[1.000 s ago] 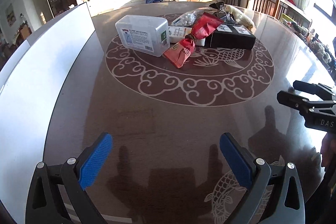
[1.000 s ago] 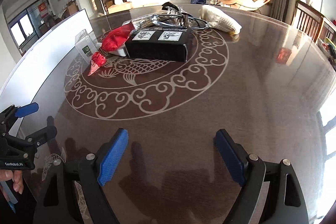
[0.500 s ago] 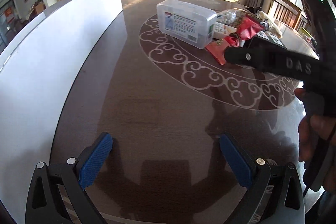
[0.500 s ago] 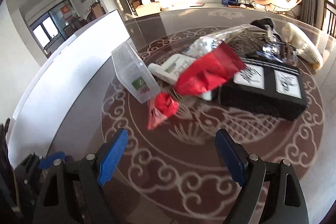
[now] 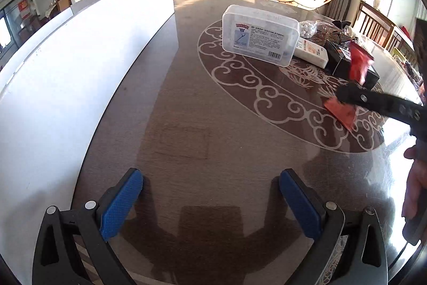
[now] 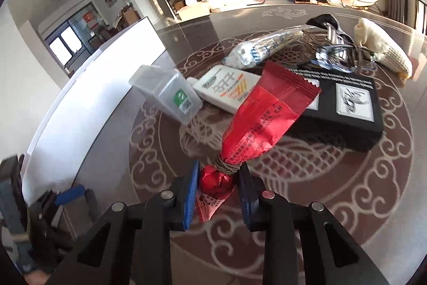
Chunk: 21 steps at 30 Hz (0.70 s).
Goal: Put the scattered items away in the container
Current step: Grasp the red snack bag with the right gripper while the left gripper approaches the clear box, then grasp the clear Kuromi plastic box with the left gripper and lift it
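Picking-up step, first item. Right gripper (image 6: 217, 184) pinching the red snack bag (image 6: 264, 122) at its tied neck, blue pads pressed on both sides of the crinkly knot. Bag sticking up and away from the claw, its far end over the black box (image 6: 349, 111). Hard to tell if the bag is off the table (image 5: 186, 111) yet or resting on it.

Left gripper (image 5: 210, 205) spread wide, nothing between the pads, hanging low over a bare part of the table near the white wall.

Other scattered things close together in the middle of the table: clear plastic box (image 5: 260, 35), white tube (image 6: 226, 88), clear packet of sticks (image 6: 267, 48), black box, pale cloth bundle (image 6: 381, 50).

Container for the tidy-up: cannot tell which one for sure.

Next, probably: lift the bag straight up, keep the pinch tight on the knot, carry it over and drop it in. Thin, slippery wrapper, so easy to slide out.
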### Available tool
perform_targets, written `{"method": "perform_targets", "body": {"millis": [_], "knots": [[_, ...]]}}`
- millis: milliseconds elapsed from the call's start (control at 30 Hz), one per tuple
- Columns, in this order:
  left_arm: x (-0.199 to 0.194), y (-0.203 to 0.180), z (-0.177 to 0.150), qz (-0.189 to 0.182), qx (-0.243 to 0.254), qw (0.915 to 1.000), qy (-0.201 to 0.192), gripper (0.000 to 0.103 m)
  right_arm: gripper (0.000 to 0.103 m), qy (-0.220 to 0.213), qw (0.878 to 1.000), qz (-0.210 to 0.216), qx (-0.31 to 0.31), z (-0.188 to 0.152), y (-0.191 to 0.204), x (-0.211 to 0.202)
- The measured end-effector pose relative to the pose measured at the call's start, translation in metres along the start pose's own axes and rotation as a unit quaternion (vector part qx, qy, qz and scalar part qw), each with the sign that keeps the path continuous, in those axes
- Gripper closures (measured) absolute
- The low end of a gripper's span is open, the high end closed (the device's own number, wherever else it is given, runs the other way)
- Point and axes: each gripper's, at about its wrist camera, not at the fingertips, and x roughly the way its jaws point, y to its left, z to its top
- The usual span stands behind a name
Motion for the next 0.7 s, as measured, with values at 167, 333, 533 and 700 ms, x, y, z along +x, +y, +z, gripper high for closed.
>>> {"method": "perform_targets", "body": {"millis": [167, 333, 533, 700], "knots": [[-0.001, -0.005, -0.002, -0.004, -0.002, 1.0000, -0.003, 0.000, 0.074, 0.009, 0.997, -0.054, -0.045, -0.047, -0.021, -0.055], [-0.011, -0.014, 0.038, -0.087, -0.059, 0.9942, -0.023, 0.000, 0.071, -0.012, 0.996, -0.075, -0.047, -0.073, -0.028, -0.078], [0.000, -0.048, 0.154, -0.094, -0.101, 0.9886, -0.059, 0.000, 0.067, -0.034, 0.996, -0.079, -0.035, -0.083, -0.032, -0.077], [0.049, -0.066, 0.189, 0.018, -0.091, 0.9955, -0.017, 0.000, 0.066, -0.048, 0.996, -0.067, -0.028, -0.090, -0.030, -0.080]]}}
